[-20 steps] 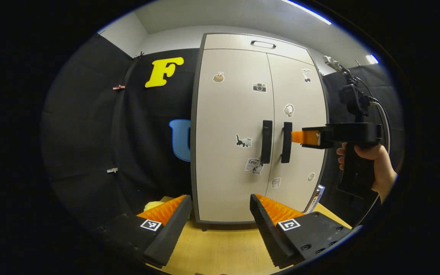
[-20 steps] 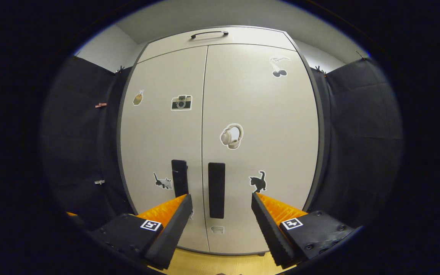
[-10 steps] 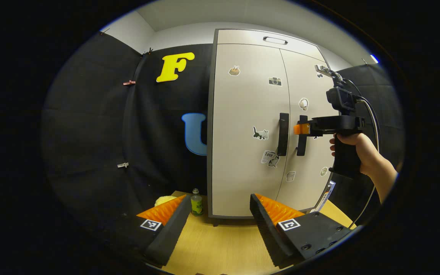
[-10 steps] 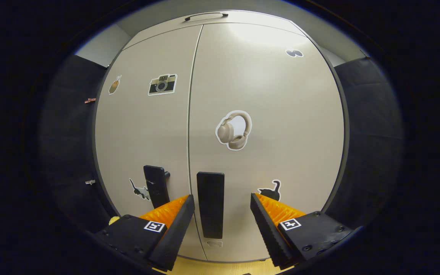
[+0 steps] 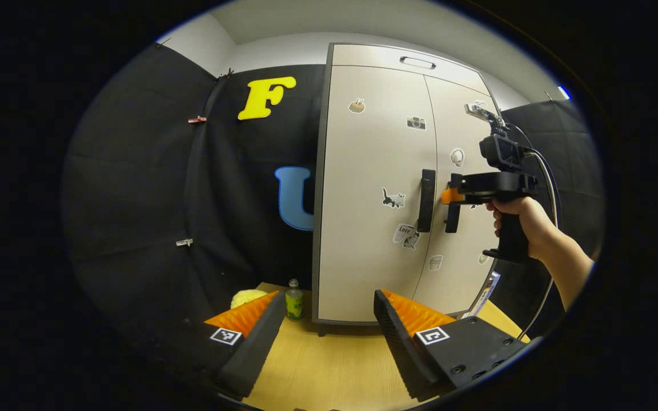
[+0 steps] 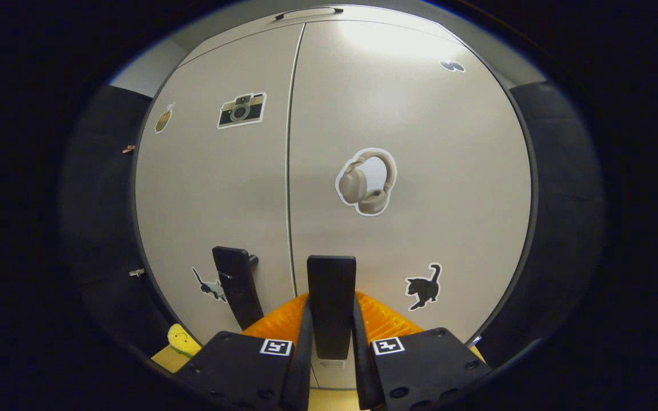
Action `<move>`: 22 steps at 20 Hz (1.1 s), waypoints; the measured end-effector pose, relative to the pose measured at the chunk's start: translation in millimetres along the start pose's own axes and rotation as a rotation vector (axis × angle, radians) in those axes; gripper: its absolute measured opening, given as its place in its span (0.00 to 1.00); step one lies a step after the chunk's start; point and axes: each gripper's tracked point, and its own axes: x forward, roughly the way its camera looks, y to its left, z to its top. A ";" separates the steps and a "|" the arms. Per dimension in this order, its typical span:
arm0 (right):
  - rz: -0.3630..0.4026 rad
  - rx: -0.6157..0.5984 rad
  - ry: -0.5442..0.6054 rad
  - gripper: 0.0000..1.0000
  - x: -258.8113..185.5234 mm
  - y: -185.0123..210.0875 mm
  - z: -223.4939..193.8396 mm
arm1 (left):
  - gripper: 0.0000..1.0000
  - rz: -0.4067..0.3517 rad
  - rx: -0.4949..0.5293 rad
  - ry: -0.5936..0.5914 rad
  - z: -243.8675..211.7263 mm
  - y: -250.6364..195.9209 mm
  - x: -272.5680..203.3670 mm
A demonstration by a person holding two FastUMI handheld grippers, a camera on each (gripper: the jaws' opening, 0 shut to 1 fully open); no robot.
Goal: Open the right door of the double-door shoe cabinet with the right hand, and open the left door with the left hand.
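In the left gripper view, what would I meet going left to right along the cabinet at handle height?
Cat sticker → left door handle → right door handle → right gripper → hand.

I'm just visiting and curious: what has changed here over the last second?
The right gripper moved in and closed on the right door handle. The left gripper stayed open and drew back from the cabinet. Both doors remain shut.

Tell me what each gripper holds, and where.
Right gripper is shut on the right door handle, near its lower end. Left gripper is open, holding nothing.
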 end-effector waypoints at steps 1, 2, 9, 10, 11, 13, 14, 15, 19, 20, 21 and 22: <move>-0.002 0.004 0.000 0.36 0.1 -0.2 -0.5 | 0.95 -0.006 -0.001 0.003 -1.2 -1.0 -1.6; -0.005 0.009 0.000 0.36 1.4 -0.7 -0.9 | 0.95 -0.013 -0.004 0.004 -2.7 -3.1 -3.2; 0.018 0.024 0.010 0.17 -1.4 -0.9 -1.6 | 0.95 -0.081 0.014 0.003 -4.2 -16.4 -11.9; 0.020 0.022 0.012 0.16 -3.5 -0.7 -3.4 | 0.95 -0.086 0.019 -0.003 -2.6 -16.8 -13.5; 0.024 0.023 0.012 0.12 -7.1 -1.0 -1.6 | 0.95 -0.090 0.023 -0.010 -0.1 -17.2 -14.2; 0.043 0.035 0.021 0.12 -15.1 -1.4 -4.1 | 0.95 -0.102 0.024 -0.021 4.7 -19.0 -16.9; 0.051 0.045 0.025 0.12 -22.1 -2.2 -5.3 | 0.95 -0.109 0.022 -0.026 6.4 -19.6 -19.6; 0.053 0.052 0.019 0.12 -29.8 -3.8 -5.3 | 0.95 -0.120 0.022 -0.031 8.2 -21.0 -21.6; 0.050 0.061 -0.014 0.11 -56.2 -13.4 -4.8 | 0.95 -0.146 0.062 -0.041 15.2 -23.4 -24.7; 0.049 0.063 -0.014 0.11 -63.3 -15.5 -5.1 | 0.95 -0.156 0.074 -0.045 17.5 -24.1 -25.0; 0.046 0.062 -0.016 0.11 -67.9 -19.1 -6.1 | 0.95 -0.164 0.084 -0.047 18.7 -24.7 -24.9; 0.042 0.061 -0.016 0.12 -73.2 -21.8 -7.1 | 0.95 -0.168 0.093 -0.048 20.2 -24.8 -24.3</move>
